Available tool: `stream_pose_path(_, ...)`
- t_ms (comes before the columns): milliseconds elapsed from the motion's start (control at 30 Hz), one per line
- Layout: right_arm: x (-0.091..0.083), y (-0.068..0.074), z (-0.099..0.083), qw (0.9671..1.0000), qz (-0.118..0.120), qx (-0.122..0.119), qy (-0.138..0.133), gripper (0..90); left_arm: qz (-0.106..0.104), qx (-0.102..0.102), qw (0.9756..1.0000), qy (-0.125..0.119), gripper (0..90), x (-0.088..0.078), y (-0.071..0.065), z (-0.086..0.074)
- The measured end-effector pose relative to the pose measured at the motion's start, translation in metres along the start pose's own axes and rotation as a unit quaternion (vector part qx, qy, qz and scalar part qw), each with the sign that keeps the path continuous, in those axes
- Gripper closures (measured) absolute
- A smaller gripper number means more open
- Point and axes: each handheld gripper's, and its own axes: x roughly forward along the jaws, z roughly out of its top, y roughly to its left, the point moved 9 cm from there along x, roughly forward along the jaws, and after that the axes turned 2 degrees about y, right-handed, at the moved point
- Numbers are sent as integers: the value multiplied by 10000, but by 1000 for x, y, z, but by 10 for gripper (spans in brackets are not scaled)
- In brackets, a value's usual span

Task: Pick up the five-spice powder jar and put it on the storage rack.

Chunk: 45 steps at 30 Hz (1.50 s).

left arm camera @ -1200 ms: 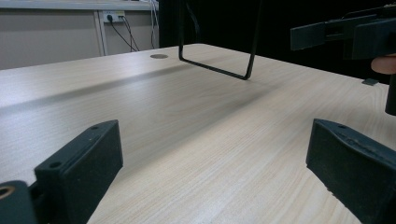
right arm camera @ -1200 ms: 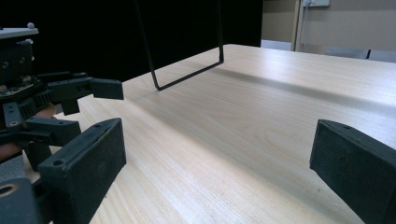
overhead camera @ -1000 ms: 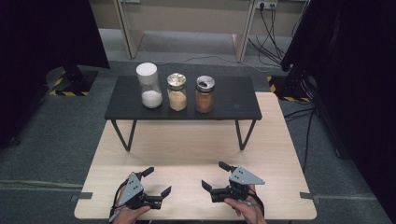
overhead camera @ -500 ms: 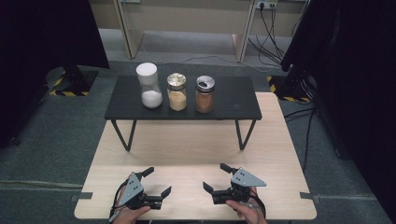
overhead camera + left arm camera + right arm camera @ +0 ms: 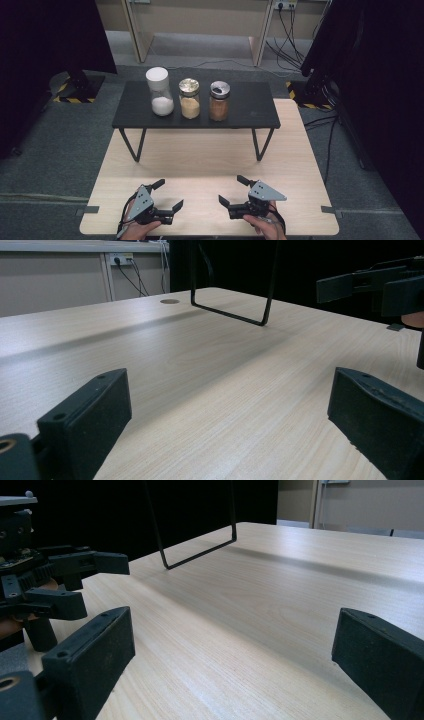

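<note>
While 2 hands hold them low over the near edge of a pale wooden table [image 5: 210, 160], the left gripper [image 5: 167, 195] and the right gripper [image 5: 231, 191] sit side by side, well apart, each with its black jaws spread wide and nothing between them. Both point inward toward the bare tabletop between them. Farther back, a black shelf [image 5: 250, 107] on thin wire legs stands across the table's far half, carrying 3 jars in a row: a white-lidded jar [image 5: 160, 92] of white powder at the left, a middle jar [image 5: 189, 98] of tan grains just beside it, and a brown spice jar [image 5: 219, 101] at the right. All 3 stand upright, well away from either gripper. From the left gripper view, one wire leg [image 5: 227, 315] of the shelf rests on the wood.
</note>
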Motion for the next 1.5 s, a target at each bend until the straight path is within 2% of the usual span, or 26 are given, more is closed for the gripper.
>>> stream_pose_path(567,-2,-2,-4,10000,-60,-54,31,39,-1,-3,10000,0,31,0,0,0)
stream_pose_path(1500,-5,-9,-6,10000,-89,-13,15,41,28,-11,10000,6,31,0,1,-1)
